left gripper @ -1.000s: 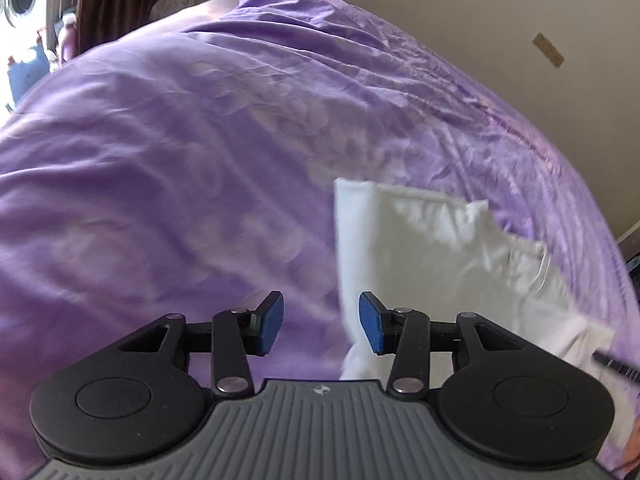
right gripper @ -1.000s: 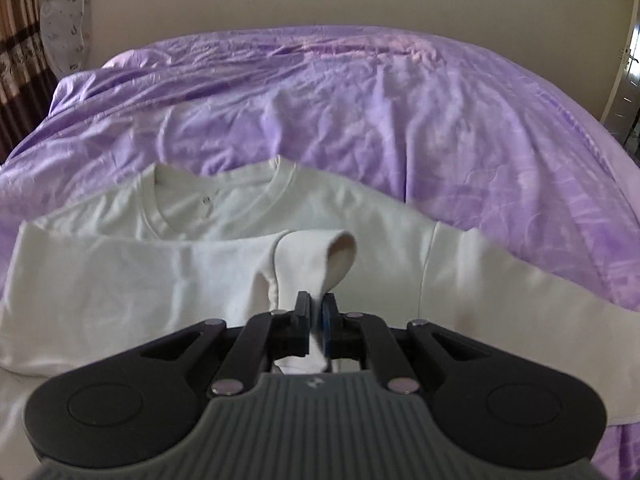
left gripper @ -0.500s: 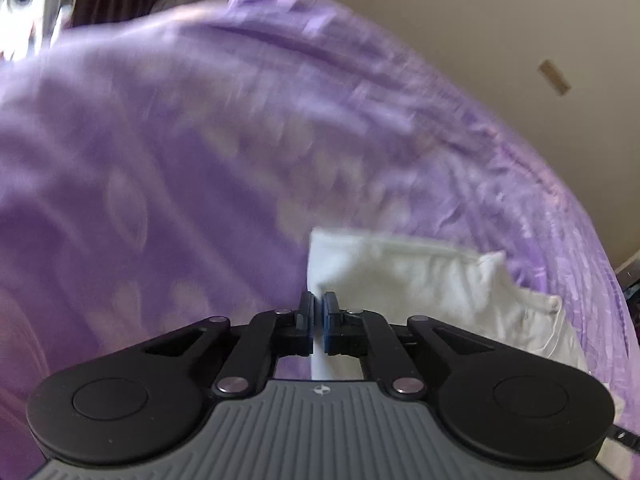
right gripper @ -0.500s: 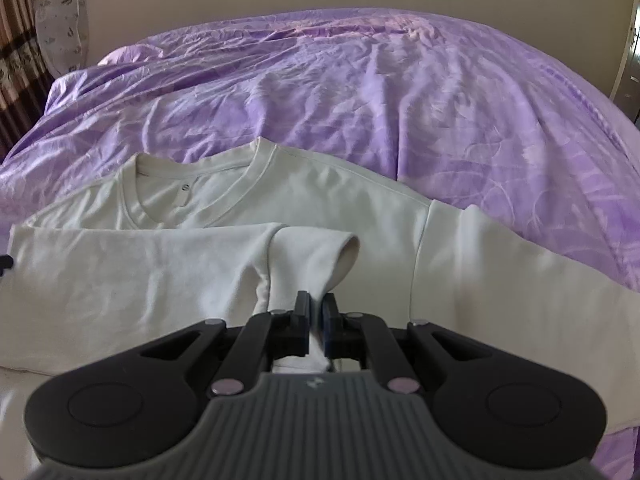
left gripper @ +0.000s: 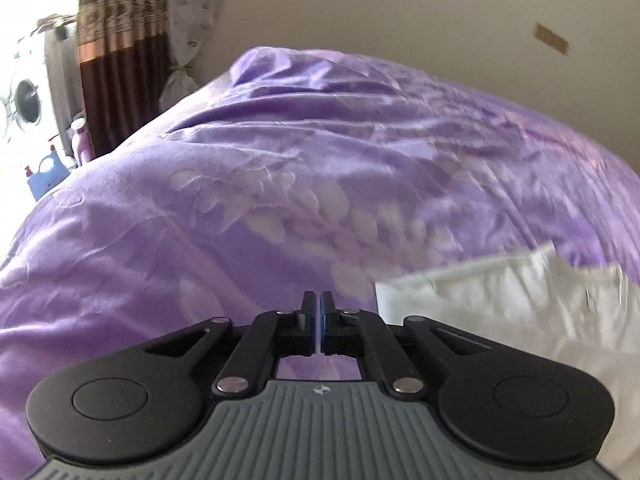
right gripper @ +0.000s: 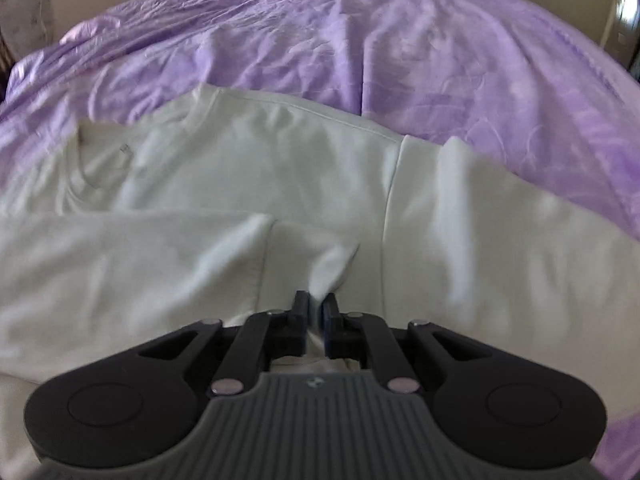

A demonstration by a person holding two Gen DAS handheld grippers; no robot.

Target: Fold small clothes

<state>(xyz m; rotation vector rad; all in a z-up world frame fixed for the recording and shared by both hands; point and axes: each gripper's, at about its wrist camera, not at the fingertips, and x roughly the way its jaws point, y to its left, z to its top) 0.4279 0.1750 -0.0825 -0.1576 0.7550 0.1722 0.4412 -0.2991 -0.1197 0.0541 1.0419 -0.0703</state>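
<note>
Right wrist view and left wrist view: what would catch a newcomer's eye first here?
A pale long-sleeved shirt lies spread on the purple bedspread, one sleeve folded across its front. The right gripper has the sleeve's cuff between its jaws, which are opening. In the left view, the left gripper is shut on nothing, over bare bedspread beside the shirt's edge.
</note>
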